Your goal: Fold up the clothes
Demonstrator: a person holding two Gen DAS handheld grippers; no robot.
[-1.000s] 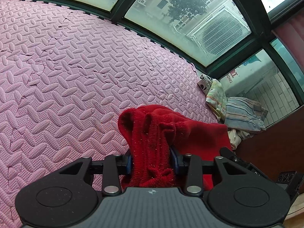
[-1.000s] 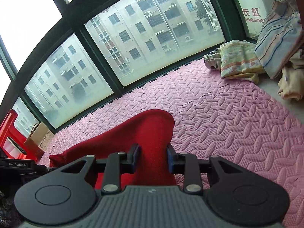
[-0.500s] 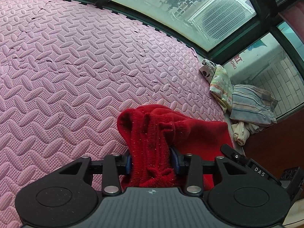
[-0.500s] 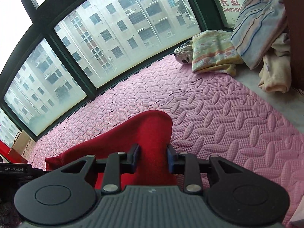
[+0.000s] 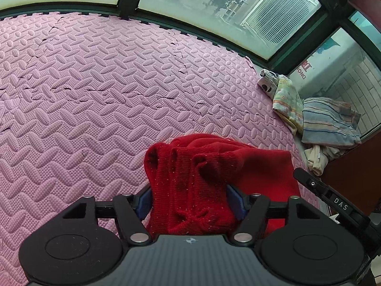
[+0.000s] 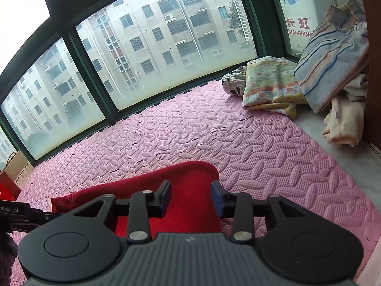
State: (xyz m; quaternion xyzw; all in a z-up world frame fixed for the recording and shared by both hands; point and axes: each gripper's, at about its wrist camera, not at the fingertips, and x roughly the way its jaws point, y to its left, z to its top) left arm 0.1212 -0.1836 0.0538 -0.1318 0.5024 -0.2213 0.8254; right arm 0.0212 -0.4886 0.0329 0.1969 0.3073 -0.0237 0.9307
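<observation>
A red knitted sweater [image 5: 257, 166] lies on the pink foam mat [image 5: 95, 83]. A bunched fold of its knit stands between the fingers of my left gripper [image 5: 189, 200], whose jaws are opening; both blue pads show beside the cloth and no longer squeeze it. In the right wrist view the sweater's smooth red edge [image 6: 147, 186] runs under and between the fingers of my right gripper [image 6: 190, 197]. Its jaws are opening too, with gaps at both pads. Each gripper hangs low over the mat, pointing down.
Several folded and loose clothes [image 6: 273, 88] are piled in the far right corner by the window [image 6: 142, 59]. Brown furniture [image 5: 352, 174] stands on the right. A red box [image 6: 7, 186] and a carton sit far left. The mat [image 6: 262, 147] stretches ahead.
Both grippers' jaws have widened, the left far more, loosening the red sweater. Both hands have sunk slightly toward the mat, and the views have shifted a little.
</observation>
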